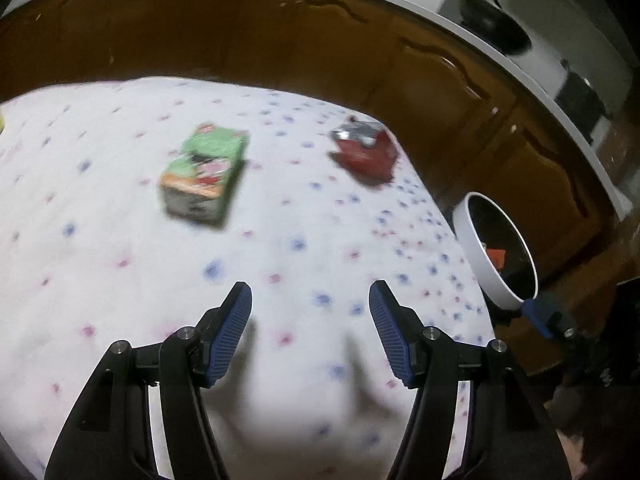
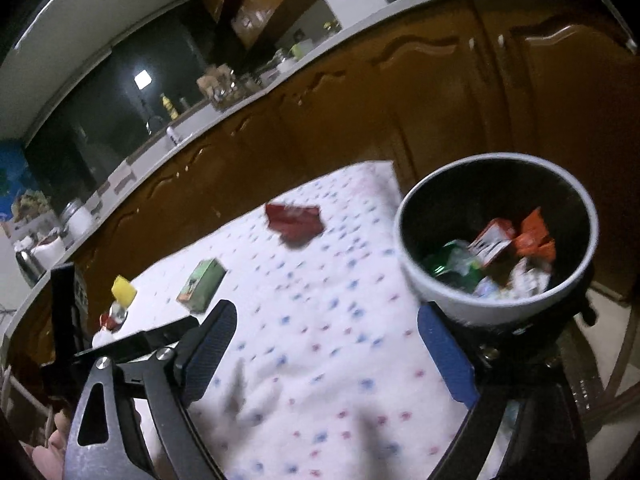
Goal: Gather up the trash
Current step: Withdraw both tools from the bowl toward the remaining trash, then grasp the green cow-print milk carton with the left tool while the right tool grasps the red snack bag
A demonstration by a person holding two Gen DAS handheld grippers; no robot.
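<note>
green carton (image 1: 206,174), red wrapper (image 1: 366,152) (blurred), tablecloth (image 1: 120,280)

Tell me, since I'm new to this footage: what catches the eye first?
The white bin at the table's right edge, already holding bright wrappers. On the dotted tablecloth lie a green carton and, nearer the bin, a red wrapper.

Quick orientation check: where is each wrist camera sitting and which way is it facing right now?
Left wrist: sits on the left gripper, angled down over the spotted tablecloth toward the green carton and red wrapper; own open fingers show, plus a tip of the right gripper.
Right wrist: sits on the right gripper, angled down across the table toward the trash bin and wooden cabinets; own open fingers show.
Shared: tablecloth, carton, wrapper, bin, cabinets.
</note>
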